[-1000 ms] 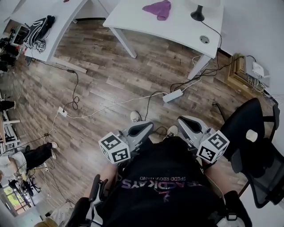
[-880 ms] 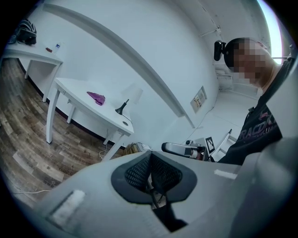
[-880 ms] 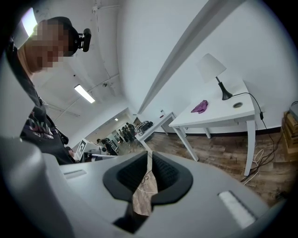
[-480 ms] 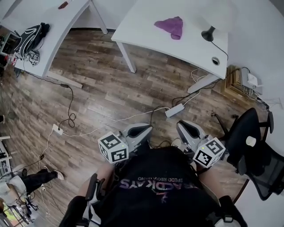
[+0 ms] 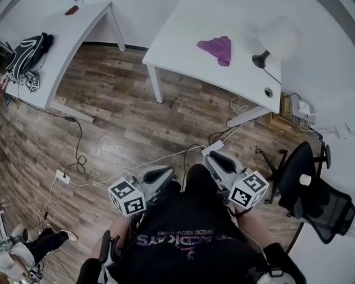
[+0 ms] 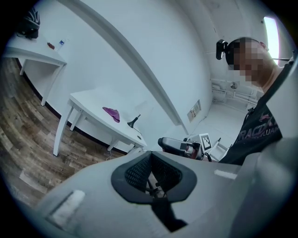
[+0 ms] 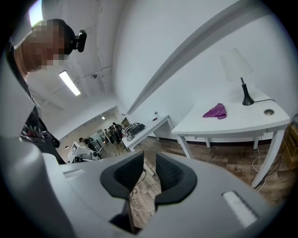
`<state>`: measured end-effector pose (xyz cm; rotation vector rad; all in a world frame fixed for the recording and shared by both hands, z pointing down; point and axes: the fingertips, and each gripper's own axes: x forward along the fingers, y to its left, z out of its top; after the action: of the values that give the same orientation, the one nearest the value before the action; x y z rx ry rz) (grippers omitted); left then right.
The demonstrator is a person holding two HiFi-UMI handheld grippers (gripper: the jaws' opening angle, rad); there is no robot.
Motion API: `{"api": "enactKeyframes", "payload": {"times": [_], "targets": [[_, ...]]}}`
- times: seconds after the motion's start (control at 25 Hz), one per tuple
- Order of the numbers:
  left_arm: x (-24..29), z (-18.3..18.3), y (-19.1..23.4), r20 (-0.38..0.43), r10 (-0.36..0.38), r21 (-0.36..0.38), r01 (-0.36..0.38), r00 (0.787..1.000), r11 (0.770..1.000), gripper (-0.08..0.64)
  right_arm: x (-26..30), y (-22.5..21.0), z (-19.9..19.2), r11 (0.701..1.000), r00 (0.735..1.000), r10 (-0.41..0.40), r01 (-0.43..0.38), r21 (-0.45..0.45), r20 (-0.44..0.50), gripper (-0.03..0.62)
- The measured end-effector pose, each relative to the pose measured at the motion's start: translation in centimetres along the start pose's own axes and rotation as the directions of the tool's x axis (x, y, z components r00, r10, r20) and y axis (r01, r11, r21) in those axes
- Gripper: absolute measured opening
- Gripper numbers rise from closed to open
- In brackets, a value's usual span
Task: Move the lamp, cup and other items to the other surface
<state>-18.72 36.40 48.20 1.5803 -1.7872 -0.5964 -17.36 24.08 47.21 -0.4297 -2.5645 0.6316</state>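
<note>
Lamp with white shade, slim black stem and base [image 5: 259, 59]: upper right, upright on white worktop [image 5: 188, 28], well apart from both claws. Lower centre: left claw [image 5: 165, 173] closed, empty; right claw [image 5: 214, 158] opening, nothing between. Soft purple cloth [image 5: 217, 49] beside lamp. Probably light, top-heavy, shade fragile; best gripped at stem.

From above, the white lampshade [image 5: 280, 36] washes into the white surface [image 5: 183, 39] beneath it, and its outline is a blur. The small reddish thing [image 5: 71, 10] on the far white surface [image 5: 83, 23] is too tiny to name, as is the pale round thing [image 5: 304, 179] on the black office chair [image 5: 321, 205]. A bystander's legs [image 5: 44, 242] — cut off at the corner.
</note>
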Motion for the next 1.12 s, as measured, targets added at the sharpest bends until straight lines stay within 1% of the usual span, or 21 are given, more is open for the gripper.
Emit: {"api": "enactKeyframes", "payload": {"times": [0.08,0.16,0.28,0.36,0.48,0.6,0.72,0.88,0.96,1.04,1.12], "targets": [[-0.6,0.3,0.6,0.024,0.003,-0.003,-0.003,1.000,1.000,0.000,0.9,-0.6,0.7,1.000,1.000,-0.014,0.014,-0.017,-0.006,0.087],[-1.3,0.8,1.4,0.043,0.022,-0.010,-0.021,0.999,1.000,0.000,2.1,-1.2,1.6,0.999,1.000,-0.028,0.028,-0.040,-0.007,0.094],[-2.7,1.6,2.5,0.068,0.066,-0.014,-0.066,0.995,0.998,0.000,3.8,-2.6,2.9,0.996,0.999,-0.049,0.048,-0.074,-0.006,0.103],[-3.5,2.5,3.1,0.086,0.106,-0.012,-0.105,0.991,0.994,0.000,5.0,-4.4,4.1,0.994,0.997,-0.071,0.071,-0.081,0.003,0.106],[-4.7,4.1,4.5,0.125,0.178,-0.008,-0.178,0.976,0.984,0.000,7.1,-8.0,6.6,0.991,0.993,-0.113,0.114,-0.076,0.014,0.115],[-5.4,6.0,6.2,0.169,0.249,-0.026,-0.249,0.954,0.968,0.000,9.5,-11.8,9.6,0.987,0.988,-0.151,0.152,-0.057,0.029,0.121],[-4.9,7.8,7.9,0.191,0.297,-0.045,-0.294,0.936,0.955,0.000,12.2,-15.4,12.8,0.982,0.984,-0.176,0.178,-0.064,0.035,0.126],[-3.1,10.6,10.2,0.194,0.325,-0.044,-0.323,0.926,0.945,0.000,15.4,-20.6,16.4,0.971,0.974,-0.226,0.227,-0.074,0.031,0.136],[-2.2,12.0,11.6,0.195,0.335,-0.061,-0.330,0.922,0.942,0.000,16.9,-23.5,17.6,0.963,0.966,-0.259,0.260,-0.075,0.022,0.150],[-0.7,13.0,12.8,0.187,0.335,-0.075,-0.327,0.923,0.942,0.000,18.3,-26.8,18.5,0.951,0.954,-0.300,0.299,-0.074,0.004,0.169],[0.9,13.8,13.5,0.169,0.330,-0.076,-0.322,0.929,0.944,0.000,19.4,-30.8,19.2,0.934,0.935,-0.353,0.351,-0.071,-0.021,0.176]]}}
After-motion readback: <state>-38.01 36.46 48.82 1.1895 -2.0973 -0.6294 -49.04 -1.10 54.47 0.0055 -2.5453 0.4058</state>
